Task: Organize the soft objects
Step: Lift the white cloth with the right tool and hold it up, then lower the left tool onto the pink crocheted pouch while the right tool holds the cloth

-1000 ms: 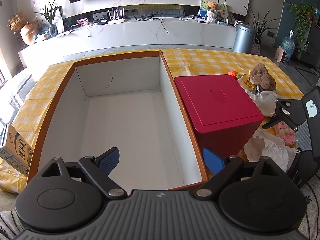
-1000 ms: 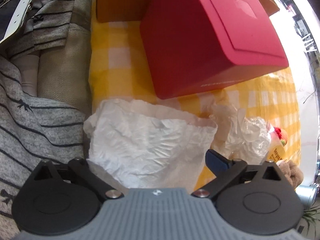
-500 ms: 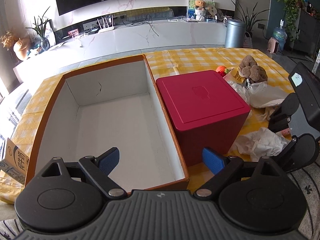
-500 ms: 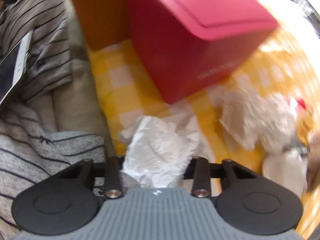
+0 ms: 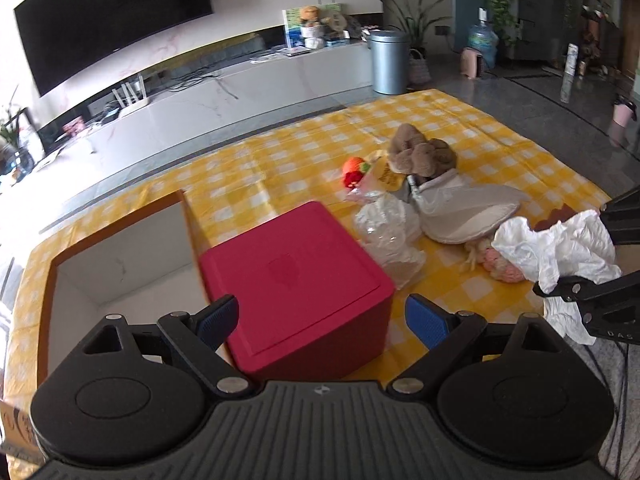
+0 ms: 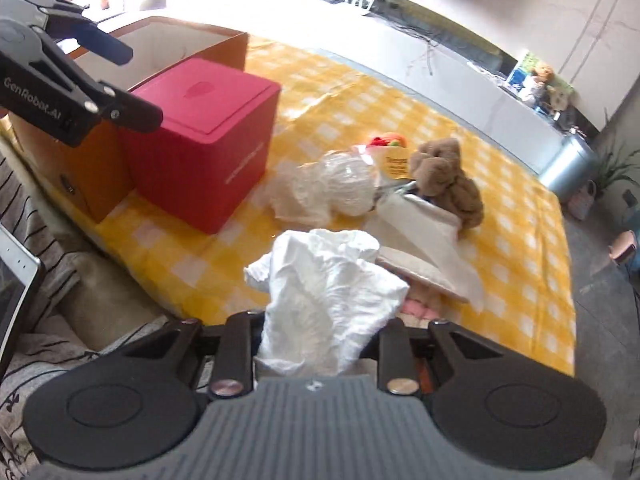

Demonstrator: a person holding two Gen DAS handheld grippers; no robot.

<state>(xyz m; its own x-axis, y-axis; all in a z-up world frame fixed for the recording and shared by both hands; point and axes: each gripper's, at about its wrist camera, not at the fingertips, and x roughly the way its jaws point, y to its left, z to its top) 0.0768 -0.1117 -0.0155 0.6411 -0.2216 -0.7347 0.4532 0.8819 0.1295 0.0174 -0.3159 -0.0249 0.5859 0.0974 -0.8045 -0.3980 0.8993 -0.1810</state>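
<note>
My right gripper [image 6: 318, 330] is shut on a crumpled white cloth [image 6: 328, 292] and holds it up above the table's near edge; the cloth also shows at the right of the left wrist view [image 5: 556, 248]. My left gripper [image 5: 322, 318] is open and empty, above the red lidded box [image 5: 294, 280]. Behind the cloth lie a brown plush toy [image 6: 444, 176], a white padded pouch [image 6: 424, 236], a clear plastic bag [image 6: 340, 188], an orange-red knitted toy [image 5: 354, 170] and a pink fluffy item [image 5: 502, 266].
A large open cardboard box [image 5: 116, 240] with a white inside stands left of the red box on the yellow checked tablecloth [image 5: 280, 168]. The person's striped clothing [image 6: 36, 240] is at the near left edge. A TV cabinet [image 5: 224, 96] runs behind the table.
My right gripper closed on the white cloth and lifted it off the table. My left gripper swung right, from over the cardboard box to over the red box, and stayed open.
</note>
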